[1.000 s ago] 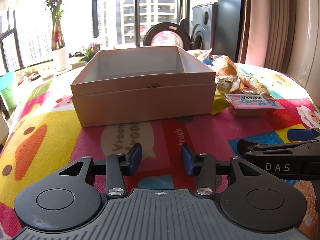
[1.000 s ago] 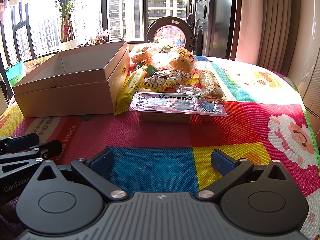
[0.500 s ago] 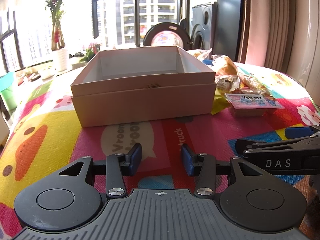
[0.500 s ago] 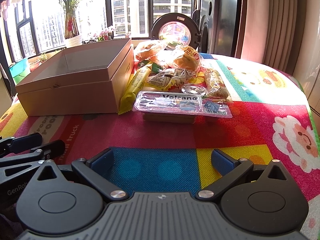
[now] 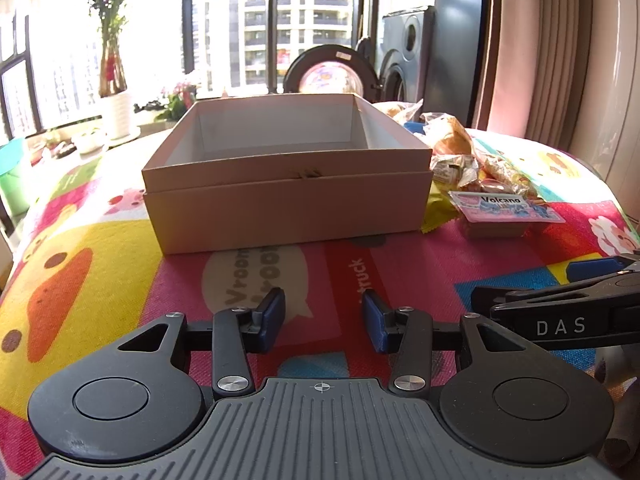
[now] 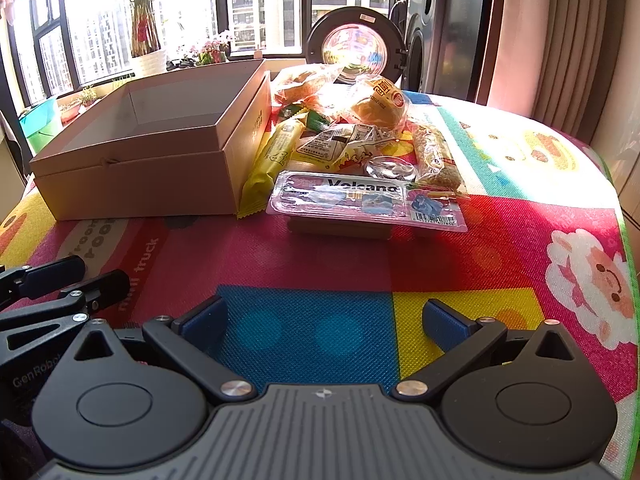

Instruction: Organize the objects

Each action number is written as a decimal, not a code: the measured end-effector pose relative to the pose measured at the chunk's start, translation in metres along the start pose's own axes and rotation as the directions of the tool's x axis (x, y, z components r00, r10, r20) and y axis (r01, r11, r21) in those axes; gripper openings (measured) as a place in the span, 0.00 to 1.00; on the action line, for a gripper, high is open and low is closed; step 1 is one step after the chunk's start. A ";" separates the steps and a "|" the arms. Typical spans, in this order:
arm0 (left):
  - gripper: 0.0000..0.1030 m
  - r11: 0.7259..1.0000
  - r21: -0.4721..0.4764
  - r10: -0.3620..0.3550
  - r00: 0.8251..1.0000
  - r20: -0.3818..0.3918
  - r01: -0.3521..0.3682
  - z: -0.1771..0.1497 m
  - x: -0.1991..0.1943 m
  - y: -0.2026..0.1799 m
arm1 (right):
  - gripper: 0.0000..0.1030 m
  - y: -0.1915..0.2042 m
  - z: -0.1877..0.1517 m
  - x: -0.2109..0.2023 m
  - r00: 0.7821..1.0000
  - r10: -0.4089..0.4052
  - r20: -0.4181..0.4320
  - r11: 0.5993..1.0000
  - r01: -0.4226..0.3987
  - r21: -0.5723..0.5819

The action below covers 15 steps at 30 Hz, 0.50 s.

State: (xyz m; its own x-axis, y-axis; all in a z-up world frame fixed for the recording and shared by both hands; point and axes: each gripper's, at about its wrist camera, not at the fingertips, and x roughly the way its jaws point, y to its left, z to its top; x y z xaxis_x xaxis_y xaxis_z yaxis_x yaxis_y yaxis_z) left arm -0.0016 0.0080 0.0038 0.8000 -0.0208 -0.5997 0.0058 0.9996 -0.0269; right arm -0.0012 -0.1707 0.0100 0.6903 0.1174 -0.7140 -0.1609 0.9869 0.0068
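Right wrist view: right gripper (image 6: pixel 325 319) gapes wide and empty at bottom centre, Volcano tray (image 6: pixel 366 205) mid-frame; left gripper (image 5: pixel 323 315) partly parted, empty.

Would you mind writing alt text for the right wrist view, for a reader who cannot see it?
Open right tongs hover empty over a colourful mat, facing a pile of wrapped snacks fronted by a "Volcano" tray. An open cardboard box sits left of the pile, and the left tongs show at the lower left edge.
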 end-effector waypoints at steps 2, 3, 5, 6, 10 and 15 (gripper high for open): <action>0.47 1.000 -0.016 -0.025 1.000 -0.009 0.025 0.007 -0.005 0.011 | 1.00 -0.002 -0.001 -0.002 1.000 0.020 -0.001 1.000 -0.020 -0.016; 0.47 1.000 -0.018 -0.025 1.000 0.001 0.025 0.012 -0.010 0.017 | 1.00 -0.003 -0.001 -0.003 0.999 0.034 -0.005 0.999 -0.034 -0.032; 0.47 1.000 -0.023 0.002 0.999 0.053 -0.001 0.028 -0.022 0.032 | 1.00 -0.006 -0.001 -0.005 0.997 0.069 -0.018 0.996 -0.070 -0.062; 0.47 0.999 -0.037 0.021 0.996 0.085 -0.018 0.038 -0.029 0.042 | 1.00 -0.007 -0.001 -0.007 0.996 0.083 -0.021 0.994 -0.084 -0.068; 0.47 0.991 -0.117 0.076 0.985 0.156 -0.057 0.080 -0.033 0.086 | 1.00 -0.010 -0.002 -0.026 0.993 0.082 0.080 0.992 -0.074 -0.101; 0.46 0.990 -0.124 0.084 0.993 0.083 -0.074 0.111 0.010 0.119 | 1.00 -0.015 0.003 -0.051 0.950 -0.010 0.312 0.997 0.035 -0.076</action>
State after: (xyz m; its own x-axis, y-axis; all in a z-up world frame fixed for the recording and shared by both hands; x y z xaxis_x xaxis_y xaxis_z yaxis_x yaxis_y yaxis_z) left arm 0.0739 0.1292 0.0830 0.8444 0.0649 -0.5317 -0.1273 0.9885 -0.0816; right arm -0.0322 -0.1909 0.0484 0.8776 0.1365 -0.4596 -0.1897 0.9793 -0.0713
